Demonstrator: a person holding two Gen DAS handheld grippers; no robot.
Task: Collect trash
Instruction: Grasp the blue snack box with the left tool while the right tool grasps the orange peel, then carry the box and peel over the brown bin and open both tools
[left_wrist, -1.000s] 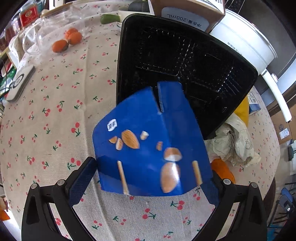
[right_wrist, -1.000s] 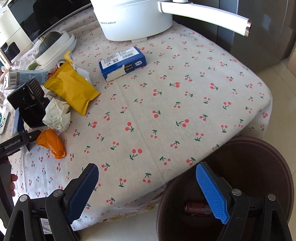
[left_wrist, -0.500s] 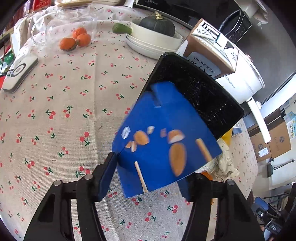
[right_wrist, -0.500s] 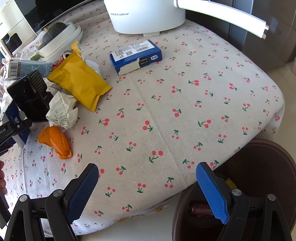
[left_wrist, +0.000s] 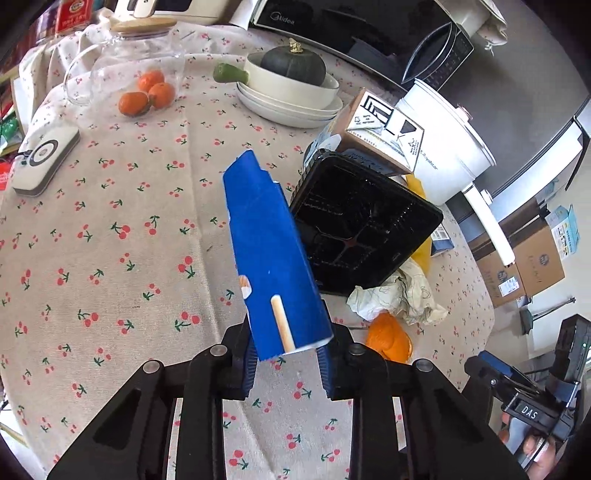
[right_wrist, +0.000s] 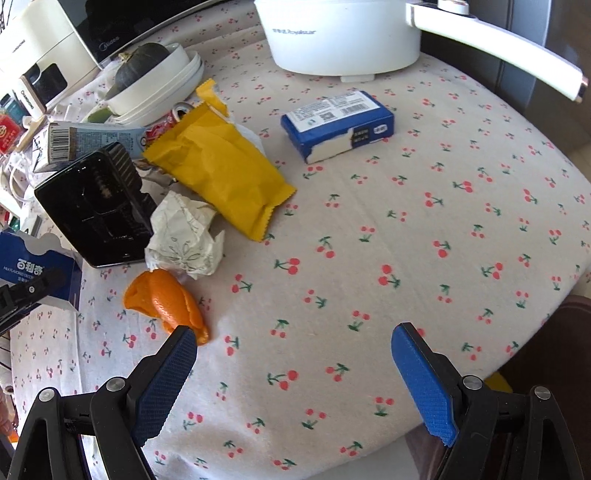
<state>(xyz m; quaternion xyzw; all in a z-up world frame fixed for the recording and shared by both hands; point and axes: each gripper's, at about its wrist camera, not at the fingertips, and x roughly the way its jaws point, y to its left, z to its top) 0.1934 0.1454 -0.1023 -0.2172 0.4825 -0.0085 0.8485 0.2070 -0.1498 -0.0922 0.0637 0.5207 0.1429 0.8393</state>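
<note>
Our left gripper is closing on the blue box, its long axis running up the frame. Our right gripper gapes empty; the orange peel lies just beside its left finger, lower left, nearest this hand.

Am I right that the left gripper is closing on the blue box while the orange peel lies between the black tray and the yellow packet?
Not quite: in the right wrist view the orange peel lies nearer than the crumpled paper, apart from the black tray and yellow packet. The left gripper is indeed closing on the blue box.
</note>
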